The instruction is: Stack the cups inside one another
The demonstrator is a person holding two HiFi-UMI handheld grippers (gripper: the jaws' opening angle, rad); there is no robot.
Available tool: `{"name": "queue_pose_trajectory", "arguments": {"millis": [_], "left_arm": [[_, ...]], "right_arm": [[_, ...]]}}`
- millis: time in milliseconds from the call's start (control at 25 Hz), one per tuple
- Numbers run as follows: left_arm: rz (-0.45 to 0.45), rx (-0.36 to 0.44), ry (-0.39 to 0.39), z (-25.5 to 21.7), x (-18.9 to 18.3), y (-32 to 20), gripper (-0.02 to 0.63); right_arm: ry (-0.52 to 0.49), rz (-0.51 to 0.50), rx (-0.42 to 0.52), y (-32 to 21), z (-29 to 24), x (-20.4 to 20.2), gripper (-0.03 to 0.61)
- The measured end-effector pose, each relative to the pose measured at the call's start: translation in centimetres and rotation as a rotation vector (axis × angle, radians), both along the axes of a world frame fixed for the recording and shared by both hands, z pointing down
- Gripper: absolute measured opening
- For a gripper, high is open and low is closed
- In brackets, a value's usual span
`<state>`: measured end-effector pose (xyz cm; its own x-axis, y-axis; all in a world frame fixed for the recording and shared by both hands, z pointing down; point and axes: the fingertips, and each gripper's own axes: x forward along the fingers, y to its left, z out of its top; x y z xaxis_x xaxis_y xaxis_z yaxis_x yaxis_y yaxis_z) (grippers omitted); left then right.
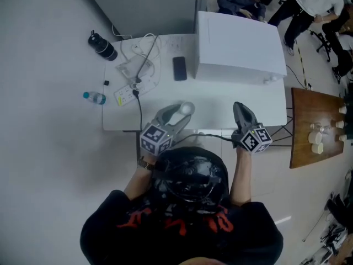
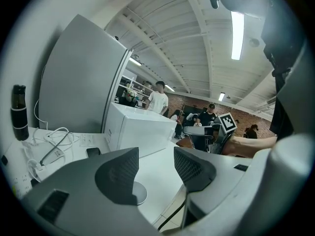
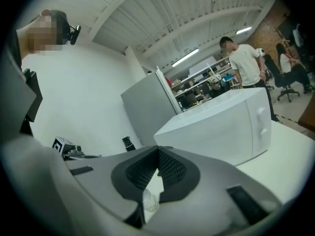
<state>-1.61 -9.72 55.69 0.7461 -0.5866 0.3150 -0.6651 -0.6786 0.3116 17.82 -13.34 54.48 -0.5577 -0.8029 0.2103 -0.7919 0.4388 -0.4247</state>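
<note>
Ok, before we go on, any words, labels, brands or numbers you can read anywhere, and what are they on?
No text is readable in any view.
Red print on the person's black shirt: shapes only, illegible.
Power strip: markings too small to read.
Left marker cube, right marker cube: square black-and-white patterns, no letters or digits.

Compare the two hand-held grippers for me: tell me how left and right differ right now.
Jaws: the left hand-held gripper has its jaws apart, while the right hand-held gripper has them pressed together.
Shape in the head view: the left one's front looks wide, and the right one's tapers to a narrow tip.
Shared: neither holds anything, and both reach over the near edge of the white table.
</note>
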Motion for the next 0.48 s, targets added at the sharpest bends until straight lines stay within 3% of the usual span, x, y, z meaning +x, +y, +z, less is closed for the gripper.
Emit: {"name": "queue_pose_trajectory", "arguments": {"millis": [480], "left_arm": [[0.017, -0.005, -0.007, 0.0, 0.2, -0.6, 0.229]], "right_arm": [[-0.039, -0.025, 0.038, -0.4, -0.5, -1.1, 0.003]]}}
